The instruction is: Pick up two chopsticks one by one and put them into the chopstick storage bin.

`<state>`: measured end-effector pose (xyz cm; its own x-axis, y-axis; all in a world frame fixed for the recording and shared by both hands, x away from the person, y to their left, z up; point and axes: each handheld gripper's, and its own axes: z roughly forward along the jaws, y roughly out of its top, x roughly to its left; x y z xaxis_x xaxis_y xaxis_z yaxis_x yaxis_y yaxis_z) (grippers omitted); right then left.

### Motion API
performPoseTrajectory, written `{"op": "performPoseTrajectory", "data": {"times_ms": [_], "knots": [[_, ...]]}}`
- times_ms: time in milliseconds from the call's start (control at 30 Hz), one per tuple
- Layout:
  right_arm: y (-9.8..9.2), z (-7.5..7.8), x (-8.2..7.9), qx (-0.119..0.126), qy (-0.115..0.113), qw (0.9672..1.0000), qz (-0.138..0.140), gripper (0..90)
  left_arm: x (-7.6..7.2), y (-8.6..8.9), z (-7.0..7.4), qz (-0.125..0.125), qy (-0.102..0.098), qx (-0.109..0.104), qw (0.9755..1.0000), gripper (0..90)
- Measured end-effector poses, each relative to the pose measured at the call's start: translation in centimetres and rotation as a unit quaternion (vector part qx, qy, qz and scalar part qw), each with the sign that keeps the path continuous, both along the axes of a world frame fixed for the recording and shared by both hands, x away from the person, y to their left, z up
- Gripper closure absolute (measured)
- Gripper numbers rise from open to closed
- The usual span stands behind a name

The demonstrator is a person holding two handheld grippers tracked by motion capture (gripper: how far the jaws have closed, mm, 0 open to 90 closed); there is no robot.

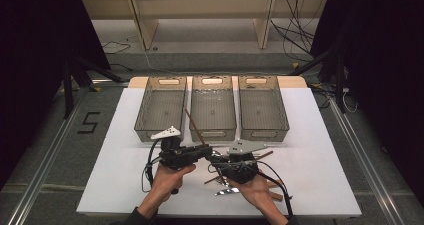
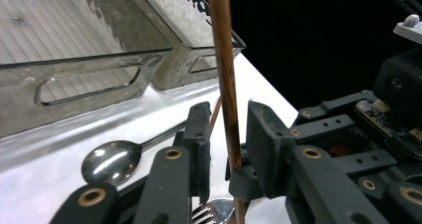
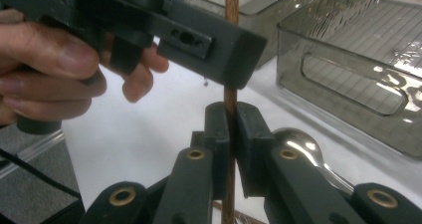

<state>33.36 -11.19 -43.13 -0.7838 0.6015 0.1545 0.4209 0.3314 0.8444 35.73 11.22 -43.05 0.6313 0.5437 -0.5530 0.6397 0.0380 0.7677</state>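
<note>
A brown wooden chopstick [image 1: 194,126] stands tilted above the white table. My right gripper [image 3: 231,129] is shut on the chopstick [image 3: 230,97] low on its shaft. My left gripper [image 2: 226,129] comes in from the side with the chopstick [image 2: 224,59] between its jaws, and a narrow gap shows on each side of the stick. In the high view the left gripper [image 1: 206,150] and the right gripper [image 1: 216,160] meet tip to tip at the table's middle front. A hand grips the left gripper's handle [image 3: 45,59].
Three clear grey trays [image 1: 167,80] [image 1: 212,80] [image 1: 256,80] stand in a row behind the grippers. A metal spoon [image 2: 107,162] and a fork [image 2: 214,211] lie under the jaws. More brown chopsticks [image 1: 265,155] lie by the right hand. The table [image 1: 310,150] is white.
</note>
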Motion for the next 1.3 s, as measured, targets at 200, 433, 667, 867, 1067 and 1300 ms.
{"op": "performPoseTrajectory", "data": {"times_ms": [200,433,667,867,1067,1300], "knots": [[0.0,0.0,0.0,0.002,0.000,1.0000,0.001,84.6,0.0,0.0,-0.1,-0.004,0.002,-0.008,1.0000,80.8],[-0.1,0.2,-0.3,0.001,-0.007,1.0000,0.004,76.1,0.2,0.5,0.3,-0.012,0.007,-0.018,0.9997,84.5],[-2.4,0.2,-0.8,0.006,-0.003,0.9999,0.010,57.4,1.5,3.7,2.0,-0.015,-0.007,0.008,0.9998,84.6],[-5.6,-0.3,-1.2,0.007,0.008,0.9998,-0.017,40.0,3.3,6.8,4.1,0.004,-0.010,0.045,0.9989,84.6],[-7.5,-0.4,-1.3,0.011,-0.004,0.9992,-0.037,34.0,5.6,9.1,6.0,0.030,-0.012,0.064,0.9974,84.6],[-8.7,-0.8,-1.5,0.010,-0.002,0.9988,-0.049,31.3,8.1,11.1,8.1,0.063,-0.017,0.080,0.9946,84.6]]}}
